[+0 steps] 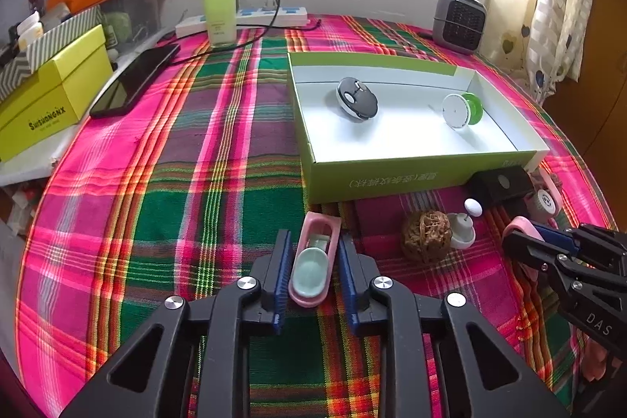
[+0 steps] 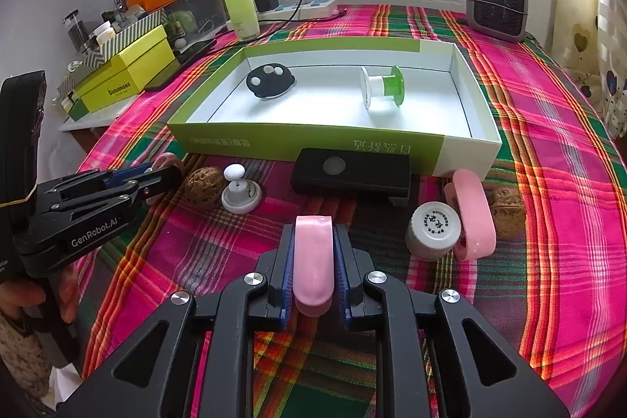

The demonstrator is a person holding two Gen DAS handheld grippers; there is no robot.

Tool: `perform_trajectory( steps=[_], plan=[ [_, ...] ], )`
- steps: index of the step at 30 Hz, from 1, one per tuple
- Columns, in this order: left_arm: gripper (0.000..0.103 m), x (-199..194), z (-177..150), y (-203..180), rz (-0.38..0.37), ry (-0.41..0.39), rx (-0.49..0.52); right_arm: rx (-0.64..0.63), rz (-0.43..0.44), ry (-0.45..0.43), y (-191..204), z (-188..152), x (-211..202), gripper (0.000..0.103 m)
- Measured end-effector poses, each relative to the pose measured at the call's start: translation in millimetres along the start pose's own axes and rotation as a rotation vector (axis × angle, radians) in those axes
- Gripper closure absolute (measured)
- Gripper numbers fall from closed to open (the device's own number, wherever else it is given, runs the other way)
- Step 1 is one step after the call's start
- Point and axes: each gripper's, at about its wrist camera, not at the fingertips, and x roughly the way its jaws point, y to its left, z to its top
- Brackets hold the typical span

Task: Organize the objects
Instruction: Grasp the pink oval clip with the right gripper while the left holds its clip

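Two grippers each hold a pink piece over the plaid cloth (image 1: 219,159), just short of the open green box (image 1: 415,165). The left gripper (image 1: 313,261) is closed on a pink case with a pale green insert (image 1: 313,273); the case's long axis runs forward between the pads, pointing toward the box's near wall. The right gripper (image 2: 313,261) is fully closed on a smooth pink piece (image 2: 313,257), likewise aligned along its fingers. The box lies straight ahead of both, its long side across their line. The right gripper appears slightly nearer the box, so a forward, rising carry over the near wall is likely required.
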Motion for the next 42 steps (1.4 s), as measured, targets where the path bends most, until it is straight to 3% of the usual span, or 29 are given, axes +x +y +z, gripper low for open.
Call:
perform_trajectory(
  steps=[2, 42],
  plan=[
    [0.087, -0.1, 0.0, -1.2, -0.005, 0.001, -0.004, -0.002, -0.002, 0.0, 0.2, -0.2, 0.0, 0.084],
    [0.087, -32.5, -2.5, -21.1, -0.049, -0.054, 0.018, -0.012, 0.03, -0.037, 10.2, 1.8, -12.2, 0.084]
  ],
)
